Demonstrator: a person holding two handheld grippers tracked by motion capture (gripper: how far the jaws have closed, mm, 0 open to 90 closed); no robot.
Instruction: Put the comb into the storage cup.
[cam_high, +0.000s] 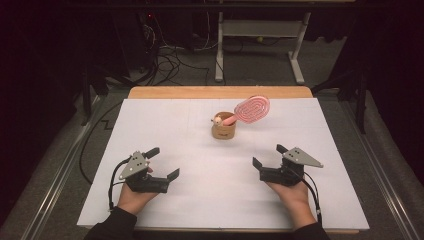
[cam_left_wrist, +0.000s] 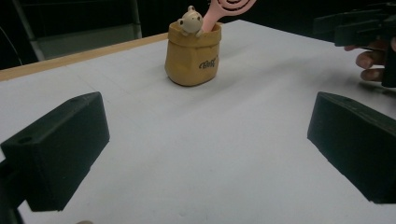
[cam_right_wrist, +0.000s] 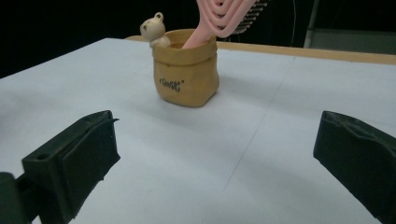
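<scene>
Still clear of the pot: tip-over is the main risk

Both grippers sit low on the white table (cam_high: 165, 125), near the person's edge, well apart from each other. Left gripper (cam_high: 163, 162) has jaws spread wide, nothing btwn them; right gripper (cam_high: 269, 155) same, wide open and empty. Each points roughly toward the small tan pot (cam_high: 223, 129), which stands upright mid-table, farther back. A pink brush (cam_high: 251, 109) leans out of the pot, head tilted up and to the right, handle down inside. A little bear figure (cam_high: 217, 120) sits at the pot's rim.

Likely risks, judged from the layout:
- Pot looks light and soft-sided; brush head overhangs it, so a sideways pull on the brush could tip the pot w/ it.
- Brush head is an open loop pattern w/ bristles, so jaws may slip or catch there; the handle seems safer.
- W/o one gripper steadying the pot, lifting may drag it across the table.
</scene>
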